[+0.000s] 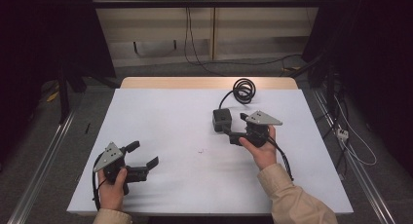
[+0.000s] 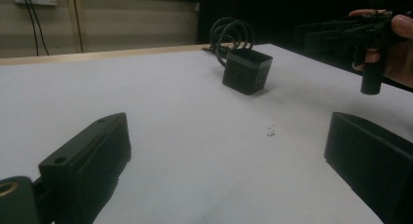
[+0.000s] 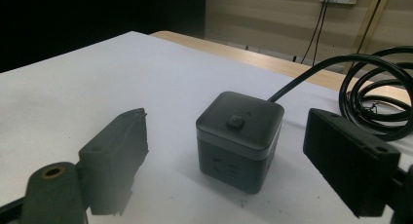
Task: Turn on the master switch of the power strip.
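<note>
Your left gripper [image 1: 142, 155] rests released near the counter's [image 1: 160, 112] front left edge, open white surface around it. Your right gripper [image 1: 231, 128] gapes just beside the black cube [image 1: 222, 120], pads clear of it, its coiled cable [image 1: 243, 90] by the far edge.

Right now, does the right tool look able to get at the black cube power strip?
Probably yes: the right tool is open, the cube power strip sits just ahead between its jaws, and nothing lies between them on the white table.
</note>
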The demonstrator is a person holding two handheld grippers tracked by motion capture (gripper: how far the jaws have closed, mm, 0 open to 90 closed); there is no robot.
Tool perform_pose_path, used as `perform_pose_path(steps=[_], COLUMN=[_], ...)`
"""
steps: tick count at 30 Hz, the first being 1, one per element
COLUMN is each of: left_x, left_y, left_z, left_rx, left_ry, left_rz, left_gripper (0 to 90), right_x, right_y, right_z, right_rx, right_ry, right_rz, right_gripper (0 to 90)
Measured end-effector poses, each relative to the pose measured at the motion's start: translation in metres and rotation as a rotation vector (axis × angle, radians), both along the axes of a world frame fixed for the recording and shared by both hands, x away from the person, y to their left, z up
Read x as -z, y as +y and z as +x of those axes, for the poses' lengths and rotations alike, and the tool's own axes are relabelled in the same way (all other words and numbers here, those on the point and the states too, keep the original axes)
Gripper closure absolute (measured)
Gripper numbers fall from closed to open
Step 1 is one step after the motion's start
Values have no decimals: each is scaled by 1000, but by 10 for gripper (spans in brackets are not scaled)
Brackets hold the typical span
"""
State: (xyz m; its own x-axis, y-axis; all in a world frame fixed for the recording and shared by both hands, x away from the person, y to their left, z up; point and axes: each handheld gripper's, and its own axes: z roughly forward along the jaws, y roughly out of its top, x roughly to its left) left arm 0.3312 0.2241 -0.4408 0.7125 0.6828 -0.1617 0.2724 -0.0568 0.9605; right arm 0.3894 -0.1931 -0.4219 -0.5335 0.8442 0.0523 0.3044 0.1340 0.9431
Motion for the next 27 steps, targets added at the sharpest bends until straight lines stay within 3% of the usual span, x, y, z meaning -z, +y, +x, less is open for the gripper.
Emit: perform_pose_path(steps=[5,27], left_x=[0,0], left_y=[0,2], left_z=[0,-1], left_rx=[-1,-7], left_ry=[-1,-3], left_rz=[0,1], left_gripper=[27,27], right_x=[0,6], right_y=[1,-3], right_z=[2,17], right_rx=[-4,16], right_ry=[-2,27], right_rz=[-18,-2], right_gripper=[172,268])
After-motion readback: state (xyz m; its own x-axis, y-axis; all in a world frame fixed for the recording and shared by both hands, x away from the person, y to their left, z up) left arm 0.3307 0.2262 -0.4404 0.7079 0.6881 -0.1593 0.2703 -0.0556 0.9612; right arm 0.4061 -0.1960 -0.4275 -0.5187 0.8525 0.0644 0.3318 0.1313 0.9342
